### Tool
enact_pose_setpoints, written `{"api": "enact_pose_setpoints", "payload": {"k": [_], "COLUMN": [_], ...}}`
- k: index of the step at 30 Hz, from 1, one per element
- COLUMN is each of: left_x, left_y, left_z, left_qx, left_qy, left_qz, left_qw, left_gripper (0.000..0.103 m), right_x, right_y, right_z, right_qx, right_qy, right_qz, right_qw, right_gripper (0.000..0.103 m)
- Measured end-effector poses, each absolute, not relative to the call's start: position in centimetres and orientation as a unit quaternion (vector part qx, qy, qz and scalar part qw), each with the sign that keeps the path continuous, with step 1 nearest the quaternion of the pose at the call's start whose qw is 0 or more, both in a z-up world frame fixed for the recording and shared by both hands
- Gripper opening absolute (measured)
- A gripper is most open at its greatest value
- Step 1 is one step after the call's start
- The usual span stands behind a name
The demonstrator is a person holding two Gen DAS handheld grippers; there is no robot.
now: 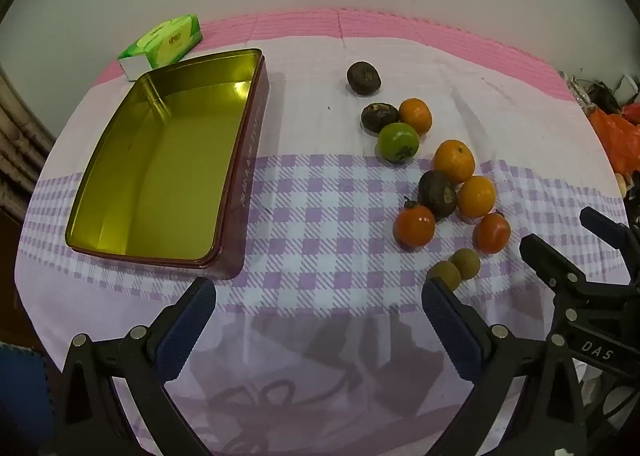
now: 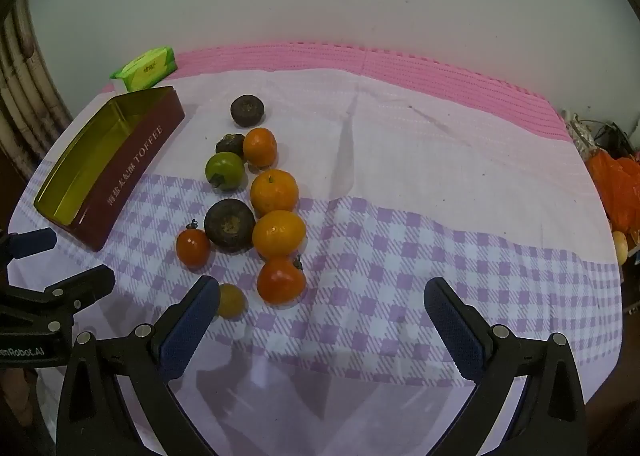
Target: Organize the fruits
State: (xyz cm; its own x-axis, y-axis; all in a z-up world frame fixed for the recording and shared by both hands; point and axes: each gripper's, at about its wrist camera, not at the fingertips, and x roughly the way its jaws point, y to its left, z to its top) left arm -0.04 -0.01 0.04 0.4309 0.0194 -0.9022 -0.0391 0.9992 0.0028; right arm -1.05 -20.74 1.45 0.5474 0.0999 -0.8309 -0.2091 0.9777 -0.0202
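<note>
Fruits, 11 of them by my count, all lie loose on the checked purple-and-white cloth (image 1: 320, 215) covering the desk, and none has yet gone into the container, so I judge the task as not begun. Going left to right in the left wrist view: the green tissue pack (image 1: 168, 40) sits at the far left edge, just behind the rectangular maroon tin with a gold inside (image 1: 160, 159), which stands open and holds nothing. The left claw (image 1: 316, 320) hovers low over the bare cloth in front of the tin, its jaws spread wide and gripping nothing. Well apart from the tin, to its right, runs the fruit cluster: a lone dark brown round fruit (image 1: 363, 78) farthest back, then another dark one (image 1: 379, 117) touching a green round fruit (image 1: 398, 142) and a small orange citrus (image 1: 416, 116); nearer, 2 more orange citrus (image 1: 454, 161) flank a third dark fruit (image 1: 437, 193), with 2 red-orange tomatoes (image 1: 414, 225) in front and 2 small tan round fruits (image 1: 464, 263) nearest the camera. The right claw (image 2: 322, 314) is likewise released and empty, with a tan fruit just beside its left finger. All 11 pieces seemingly remain to be carried across to the tin; the nearest tan fruits look the readiest first pick.
</note>
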Motion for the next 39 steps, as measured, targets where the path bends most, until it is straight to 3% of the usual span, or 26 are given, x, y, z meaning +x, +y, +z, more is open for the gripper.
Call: {"api": "enact_pose_setpoints", "payload": {"k": [39], "left_x": [-0.13], "left_y": [0.14], "left_z": [-0.67], "left_qx": [-0.009], "left_qy": [0.547], "left_qz": [0.020], "left_qw": [0.837], "left_gripper": [0.102], "right_x": [-0.92], "right_y": [-21.05], "right_z": [0.94], "right_qx": [-0.052], "right_qy": [0.477], "right_qz": [0.088], "right_qw": [0.873], "right_gripper": [0.101]}}
